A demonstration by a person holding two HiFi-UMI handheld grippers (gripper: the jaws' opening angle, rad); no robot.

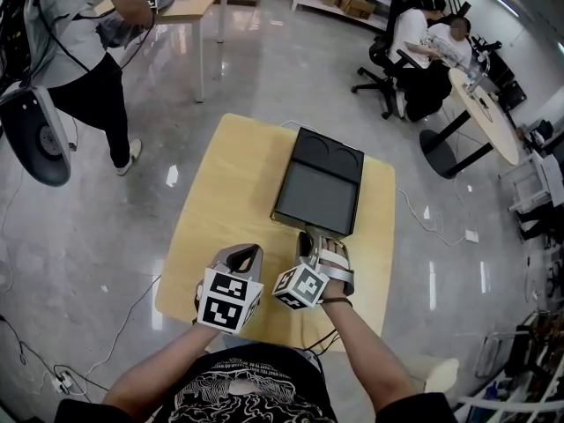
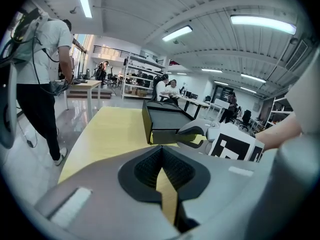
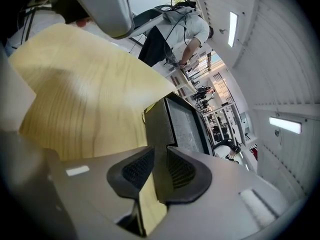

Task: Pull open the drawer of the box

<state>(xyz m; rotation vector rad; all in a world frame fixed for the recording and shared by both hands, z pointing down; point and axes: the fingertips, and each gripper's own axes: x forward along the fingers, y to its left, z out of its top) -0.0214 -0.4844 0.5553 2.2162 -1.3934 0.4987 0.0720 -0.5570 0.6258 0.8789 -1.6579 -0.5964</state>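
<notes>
At drawer front (image 2: pixel 167 137), right gripper (image 1: pixel 308 241) tilted down, fingers (image 3: pixel 182 171) apart, left gripper (image 1: pixel 247 256) fingers (image 2: pixel 147 169) together

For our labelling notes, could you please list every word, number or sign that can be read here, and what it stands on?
No readable text anywhere.
Marker cubes: black-and-white squares only, no letters.
Black box: no label visible.
Shirt print: a pattern, no words legible.
Shelf boxes: too small to read.

you have a pale matt wood-grain table (image 1: pixel 229 192), a glossy floor (image 1: pixel 264 69), a matt black box (image 1: pixel 328 152), and a left gripper (image 2: pixel 161 151) of smooth grey plastic with ribbed black pads (image 2: pixel 147 170).
</notes>
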